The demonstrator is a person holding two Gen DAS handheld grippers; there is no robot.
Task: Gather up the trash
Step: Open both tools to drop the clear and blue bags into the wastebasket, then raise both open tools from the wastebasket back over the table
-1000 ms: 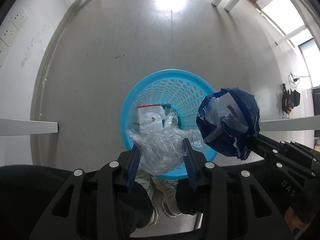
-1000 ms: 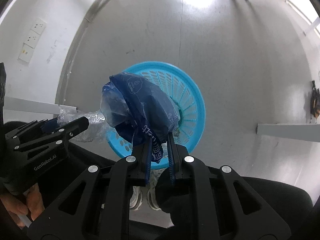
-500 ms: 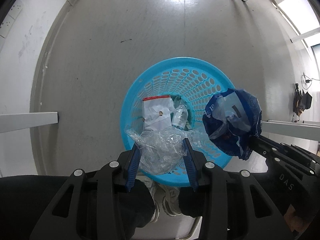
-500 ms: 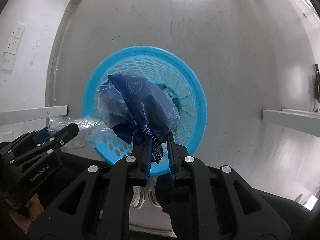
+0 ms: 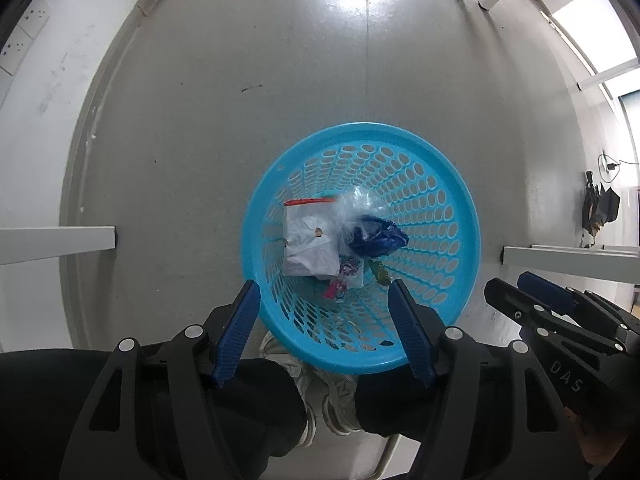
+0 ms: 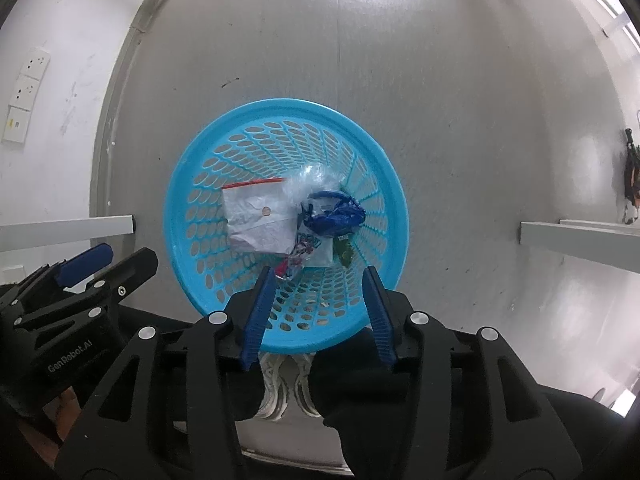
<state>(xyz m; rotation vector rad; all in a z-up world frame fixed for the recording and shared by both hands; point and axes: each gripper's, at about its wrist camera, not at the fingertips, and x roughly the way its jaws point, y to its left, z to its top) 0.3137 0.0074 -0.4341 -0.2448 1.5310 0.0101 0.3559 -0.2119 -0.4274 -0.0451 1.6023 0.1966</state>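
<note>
Floor (image 5: 280, 92), grey and shiny, lies under a round blue basket (image 5: 448, 184) full of holes, and every place here is told from that basket. Above its near rim the left gripper (image 5: 326, 308) and the right gripper (image 6: 318, 296) both point down with jaws that have just been opening and nothing between them. Down at the bottom of the basket lie a white bag with a red strip (image 5: 310, 240), a crumpled clear wrap (image 5: 356, 200) just behind it, a dark blue bag (image 5: 378, 236) beside it, and small bright wrappers (image 5: 344, 276) at the near side.
</note>
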